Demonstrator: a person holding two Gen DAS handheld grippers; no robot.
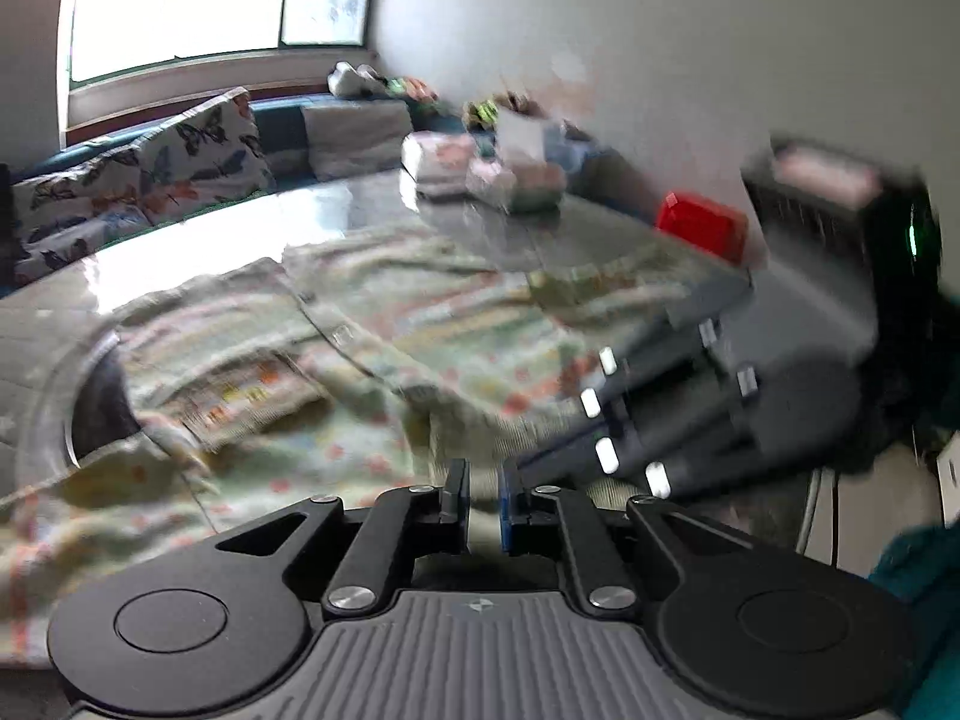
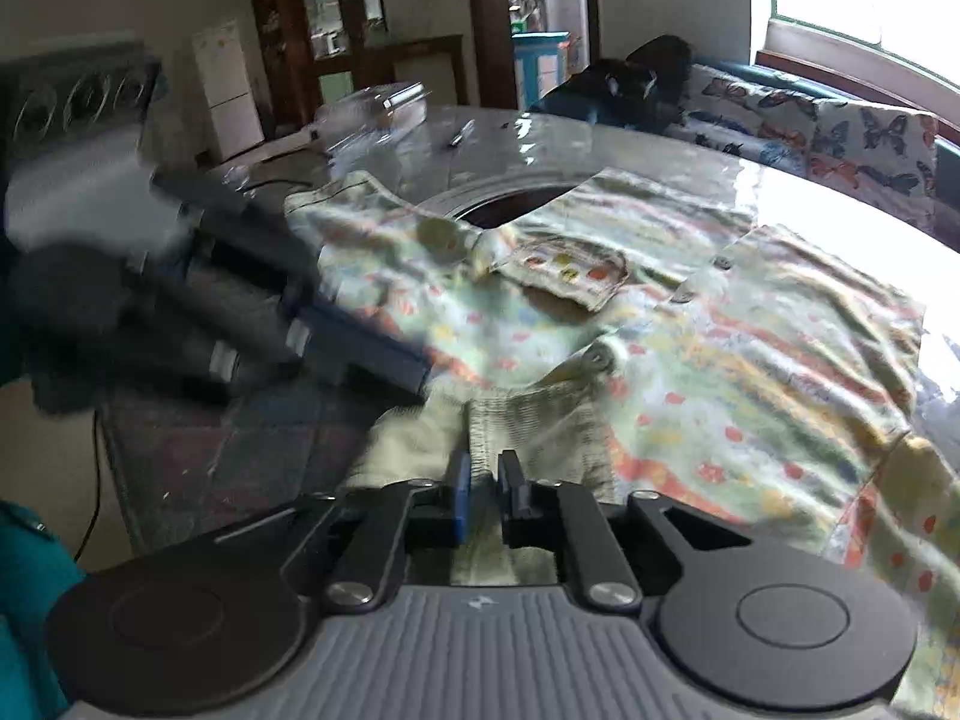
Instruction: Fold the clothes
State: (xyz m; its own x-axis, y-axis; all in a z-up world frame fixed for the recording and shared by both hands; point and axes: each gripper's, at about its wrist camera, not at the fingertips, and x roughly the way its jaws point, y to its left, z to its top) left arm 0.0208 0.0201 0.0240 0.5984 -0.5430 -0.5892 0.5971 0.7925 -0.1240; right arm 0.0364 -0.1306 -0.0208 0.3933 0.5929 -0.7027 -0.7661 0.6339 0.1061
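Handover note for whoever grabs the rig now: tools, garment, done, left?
Left tool: nearly shut, gap looks empty, over the garment.
Right tool: nearly shut, ribbed hem between its pads; hard to tell if gripped.
Garment: patterned, spread rumpled on the glossy table, near edge hanging towards you.
Done: laid out, little else.
Left: smooth it and make the folds.

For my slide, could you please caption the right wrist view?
Right hand-held gripper pinching the patterned garment's ribbed hem on the glossy table.
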